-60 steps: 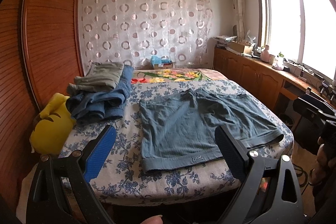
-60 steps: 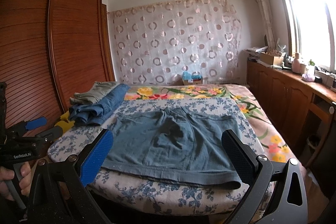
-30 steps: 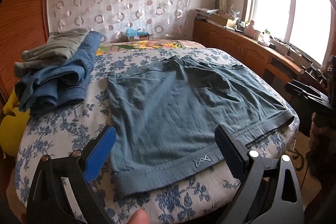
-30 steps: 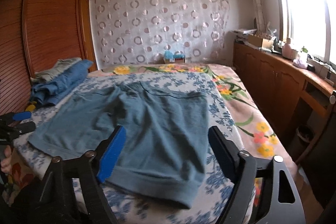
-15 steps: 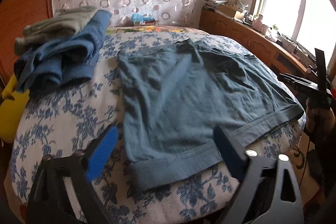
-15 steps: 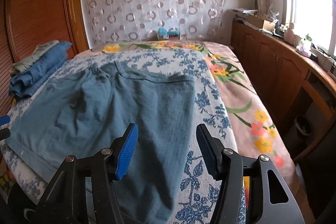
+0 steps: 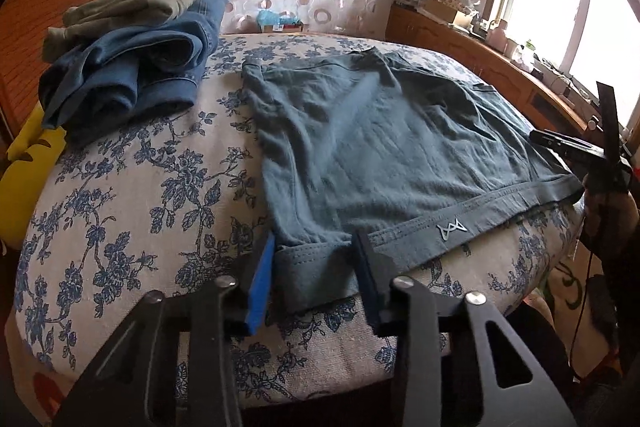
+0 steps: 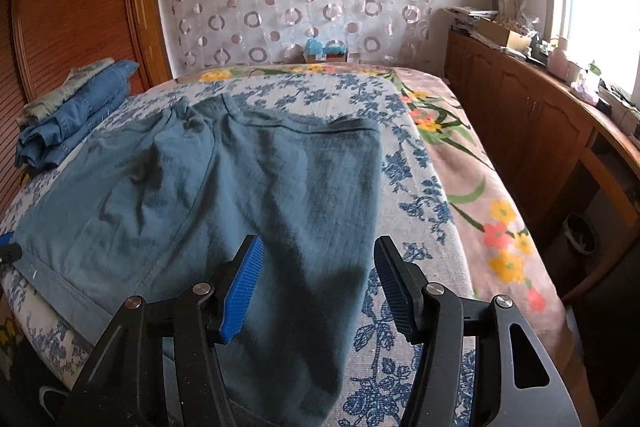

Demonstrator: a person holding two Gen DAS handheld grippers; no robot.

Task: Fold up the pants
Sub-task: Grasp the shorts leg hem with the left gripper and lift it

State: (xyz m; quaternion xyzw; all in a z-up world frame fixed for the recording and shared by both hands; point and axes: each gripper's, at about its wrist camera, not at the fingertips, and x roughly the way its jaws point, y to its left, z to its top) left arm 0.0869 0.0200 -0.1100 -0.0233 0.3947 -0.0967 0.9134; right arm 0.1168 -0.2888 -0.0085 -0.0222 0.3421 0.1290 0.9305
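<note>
One pair of teal pants (image 7: 380, 147) lies flat on the floral bed (image 7: 120, 195), leg cuffs at frame bottom, waist toward the far curtain. Left gripper (image 7: 314, 275), jaws just closing, brackets one cuff corner, pads not visibly pressing. Right gripper (image 8: 316, 283) spread over the other leg. Two folded garments upper left

The shorts (image 7: 380, 147) lay flat on the bed (image 7: 120, 195), hem at the near edge. A clothes pile (image 7: 128, 63) sat to their left, further back. The left claw (image 7: 314, 275) straddled the near left hem corner; the right claw (image 8: 318, 283) stood over the right leg.
</note>
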